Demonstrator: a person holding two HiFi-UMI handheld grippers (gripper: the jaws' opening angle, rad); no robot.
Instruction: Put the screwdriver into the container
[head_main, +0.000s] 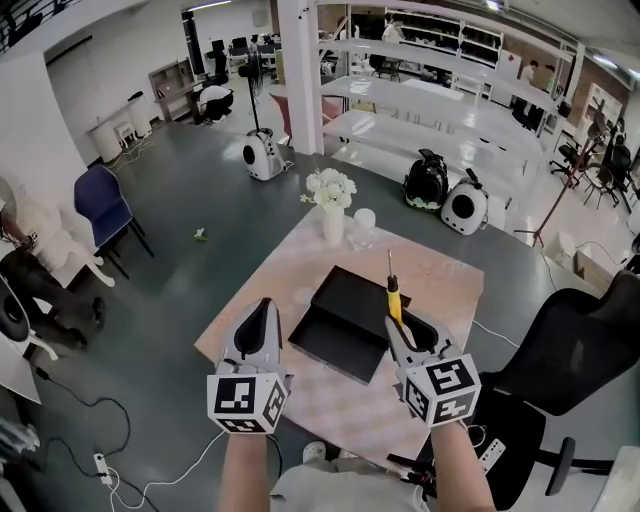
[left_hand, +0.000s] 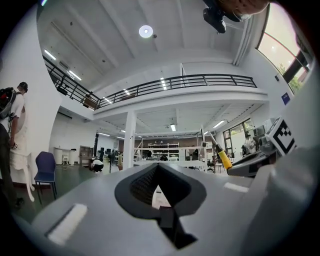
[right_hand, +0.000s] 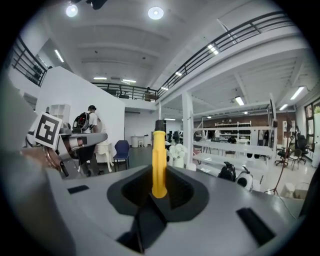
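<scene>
A black open container (head_main: 350, 300) lies in the middle of the table (head_main: 445, 275), which has a pale checked cloth. The screwdriver (head_main: 394, 300) has a yellow handle and a thin metal shaft that points up and away from me. My right gripper (head_main: 403, 322) is shut on the handle and holds it above the container's right edge. In the right gripper view the handle (right_hand: 159, 165) stands upright between the jaws of this gripper (right_hand: 159, 175). My left gripper (head_main: 264, 310) hovers at the container's left side, shut and holding nothing. In the left gripper view its jaws (left_hand: 157, 167) meet, and the screwdriver (left_hand: 223, 157) shows at the right.
A vase of white flowers (head_main: 332, 200) and a clear glass (head_main: 364, 225) stand at the table's far edge. A black office chair (head_main: 570, 350) is close on the right. A blue chair (head_main: 105, 205) and a seated person are off to the left.
</scene>
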